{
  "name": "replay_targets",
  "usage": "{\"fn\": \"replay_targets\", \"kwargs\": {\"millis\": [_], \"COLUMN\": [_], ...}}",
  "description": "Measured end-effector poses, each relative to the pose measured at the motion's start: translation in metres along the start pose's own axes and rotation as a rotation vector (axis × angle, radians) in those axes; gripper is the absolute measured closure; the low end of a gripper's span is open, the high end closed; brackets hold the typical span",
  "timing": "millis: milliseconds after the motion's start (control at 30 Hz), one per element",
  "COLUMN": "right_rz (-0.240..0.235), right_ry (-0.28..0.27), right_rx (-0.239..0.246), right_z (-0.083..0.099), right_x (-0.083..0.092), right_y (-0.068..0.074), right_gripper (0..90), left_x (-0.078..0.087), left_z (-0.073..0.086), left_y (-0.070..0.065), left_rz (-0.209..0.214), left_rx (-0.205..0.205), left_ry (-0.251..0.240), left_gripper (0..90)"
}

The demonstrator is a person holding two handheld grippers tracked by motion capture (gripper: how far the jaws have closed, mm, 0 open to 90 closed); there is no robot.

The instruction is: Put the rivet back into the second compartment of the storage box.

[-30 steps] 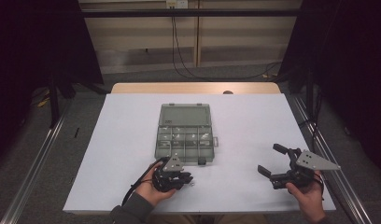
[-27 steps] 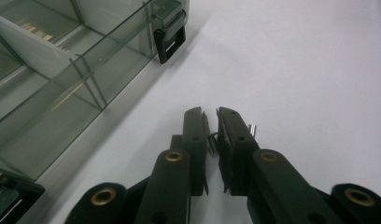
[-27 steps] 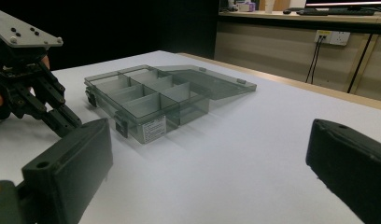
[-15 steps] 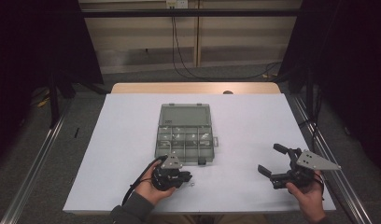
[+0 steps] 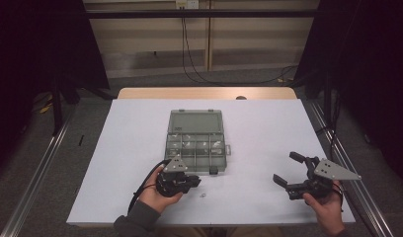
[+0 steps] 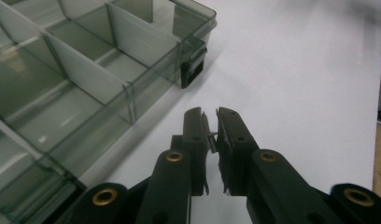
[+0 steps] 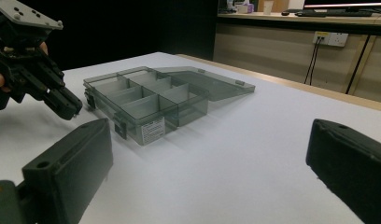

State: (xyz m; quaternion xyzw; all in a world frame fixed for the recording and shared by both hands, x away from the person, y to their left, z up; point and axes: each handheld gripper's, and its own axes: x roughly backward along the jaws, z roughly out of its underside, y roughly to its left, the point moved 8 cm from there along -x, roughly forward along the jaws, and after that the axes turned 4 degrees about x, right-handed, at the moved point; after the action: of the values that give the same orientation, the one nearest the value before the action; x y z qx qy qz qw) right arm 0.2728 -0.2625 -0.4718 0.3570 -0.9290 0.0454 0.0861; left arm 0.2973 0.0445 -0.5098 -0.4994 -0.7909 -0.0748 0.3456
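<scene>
Left tool [image 6: 212, 140] nearly closed, jaws pinching 1 tiny metal piece [image 6: 212, 136], a small screw or spring by the look of it (too small to name for sure). I hold it just off the near right corner of the organiser box [image 5: 197, 143], beside the black latch [image 6: 193, 70], likely so the piece can go over the wall into a compartment. In the high view the left tool [image 5: 192, 181] sits low over the table [image 5: 268, 128], with 1 more small loose piece [image 5: 203, 194] lying on the white surface just beside it, apart from the box. My guess is that one waits its turn. Right tool [image 5: 288, 170] is wide, nothing between the jaws, resting well to the right of the box; I judge it parked clear so it does not crowd the left hand's work. Box is clear grey plastic, lid [image 5: 196, 121] swung fully back and lying flat on the far side, which leaves every compartment reachable from my side. Count: 1 box, 1 lid, 2 tools, 2 small pieces seen outside the box. Dividers make about 8 compartments in 2 rows, though I cannot count them with certainty. Some far compartments show pale bits inside; what they are I cannot tell.
</scene>
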Motion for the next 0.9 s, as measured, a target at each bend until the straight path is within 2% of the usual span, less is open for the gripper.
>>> {"fn": "replay_targets", "kwargs": {"millis": [400, 900], "right_rz": [0.000, -0.003], "right_ry": [0.001, 0.001], "right_rx": [0.002, 0.000], "right_z": [0.000, 0.001], "right_x": [-0.001, -0.001], "right_y": [0.001, 0.000], "right_gripper": [0.2, 0.2], "left_x": [0.009, 0.013], "left_z": [-0.014, -0.030], "left_y": [0.005, 0.017], "left_rz": [-0.002, -0.021], "left_rx": [0.024, 0.031], "left_ry": [-0.030, -0.026], "left_gripper": [82.5, 82.5]}}
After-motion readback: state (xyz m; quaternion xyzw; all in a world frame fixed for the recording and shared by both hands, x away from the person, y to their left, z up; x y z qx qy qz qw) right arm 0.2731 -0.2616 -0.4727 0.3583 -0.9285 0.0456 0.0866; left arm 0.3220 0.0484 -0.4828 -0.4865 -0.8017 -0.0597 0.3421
